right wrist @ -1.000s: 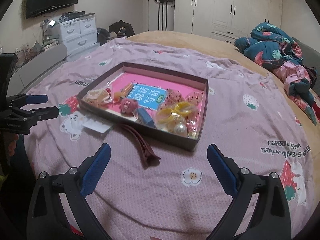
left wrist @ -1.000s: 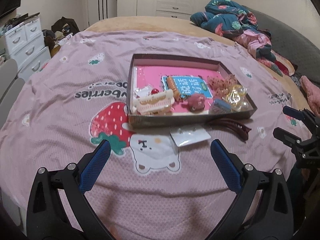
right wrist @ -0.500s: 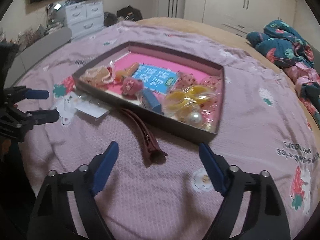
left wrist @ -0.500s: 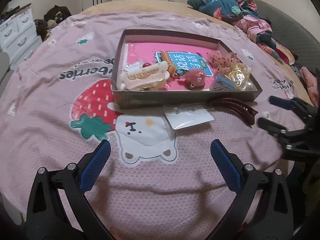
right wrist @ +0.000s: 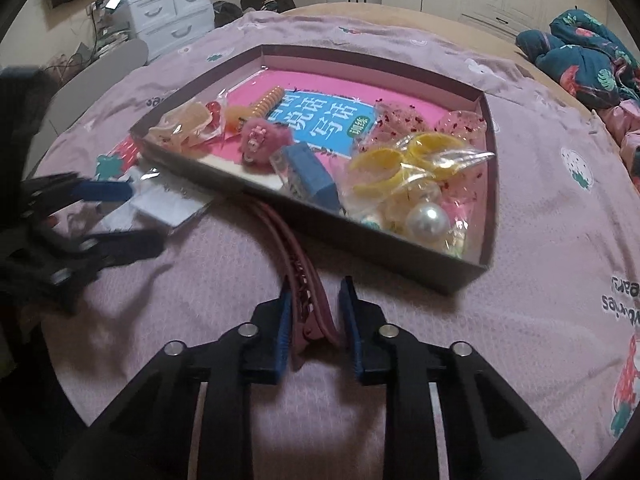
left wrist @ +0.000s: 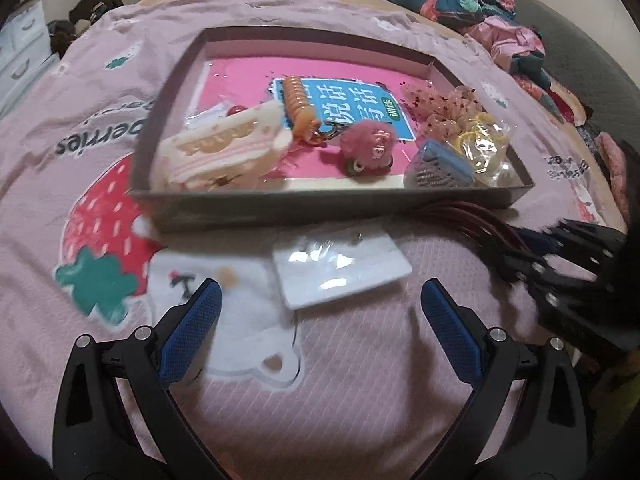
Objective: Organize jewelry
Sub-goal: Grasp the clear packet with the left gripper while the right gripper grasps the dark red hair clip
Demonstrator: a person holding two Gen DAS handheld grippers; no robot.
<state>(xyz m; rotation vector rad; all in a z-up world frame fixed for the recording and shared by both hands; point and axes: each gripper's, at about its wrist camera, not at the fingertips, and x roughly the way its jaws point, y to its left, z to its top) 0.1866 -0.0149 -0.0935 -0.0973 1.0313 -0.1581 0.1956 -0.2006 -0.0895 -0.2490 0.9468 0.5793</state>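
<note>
On the far left of the right wrist view, the left gripper [right wrist: 120, 216] is showing as a blurred dark shape, its jaws released and spread wide over the bed [right wrist: 560, 216]. Just beside its blue pads one white earring card [right wrist: 164, 204] is lying flat on the bedspread, touching the near wall of the box; in the left wrist view the same card [left wrist: 340, 266] is sitting between the open jaws' line and the box, its small studs too blurred to count.

One shallow grey box [right wrist: 404, 252] is resting on the bed, holding one blue-and-pink booklet [right wrist: 324, 120], one cream cake-shaped clip [left wrist: 224, 148], one orange spiral cord [left wrist: 298, 106], one fuzzy pink charm [right wrist: 262, 140], one blue packet [right wrist: 310, 174], and a clear bag of yellow rings [right wrist: 412, 160] with one pearl [right wrist: 427, 219]. The bagged contents are overlapping, so their count is hard to make out.

One dark red hair clip [right wrist: 292, 256] is lying outside the box on the bedspread, its long axis running from the box's near wall back toward the right gripper [right wrist: 314, 312], whose jaws are closing in on its hinge end; the far tip is tucked against the box wall. In the left wrist view this clip [left wrist: 472, 220] is smeared by motion.
</note>
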